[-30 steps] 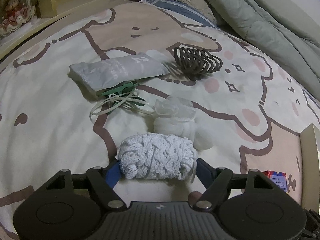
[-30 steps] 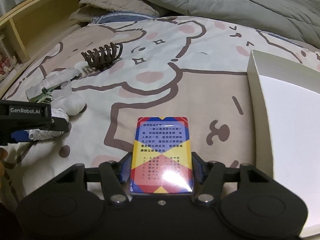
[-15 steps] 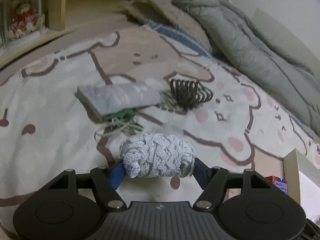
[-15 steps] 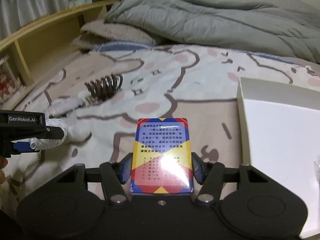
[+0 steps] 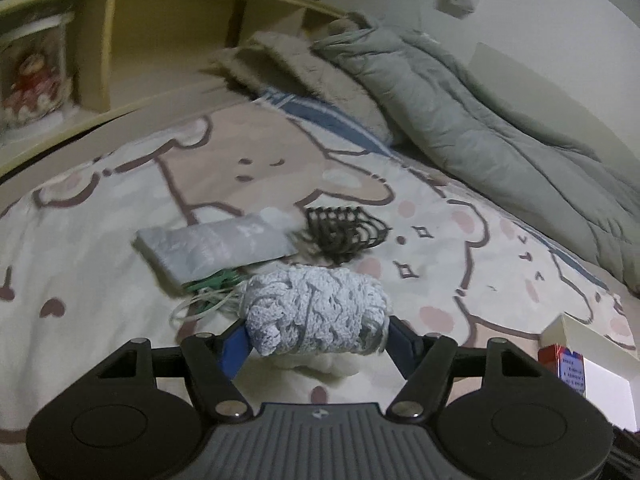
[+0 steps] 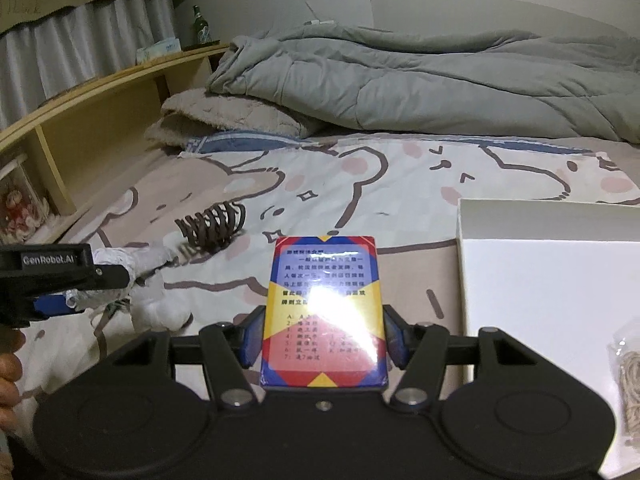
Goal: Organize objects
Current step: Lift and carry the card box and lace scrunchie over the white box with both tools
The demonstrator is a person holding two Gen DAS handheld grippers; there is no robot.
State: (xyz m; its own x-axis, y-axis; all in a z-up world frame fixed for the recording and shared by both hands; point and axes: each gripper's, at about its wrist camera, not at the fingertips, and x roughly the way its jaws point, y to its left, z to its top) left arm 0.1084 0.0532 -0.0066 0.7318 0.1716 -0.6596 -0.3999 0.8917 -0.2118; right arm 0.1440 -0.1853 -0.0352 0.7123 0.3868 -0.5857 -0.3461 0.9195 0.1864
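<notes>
— Jaws first: what is each pair pinching?
— Right gripper (image 6: 324, 340) jaws clamp a boxed card deck (image 6: 323, 312) by its long sides, long axis running straight ahead. Left gripper (image 5: 316, 340) jaws squeeze a white crocheted bundle (image 5: 316, 312) lying crosswise between them, above the bed.
— And the white box (image 6: 552, 280)?
— Open, just right of the deck, so the right hand is nearer; the bundle sits well left.
— Any writing?
— "GenRobot.AI" on the left gripper; the deck's Chinese text is glare-blurred.
</notes>
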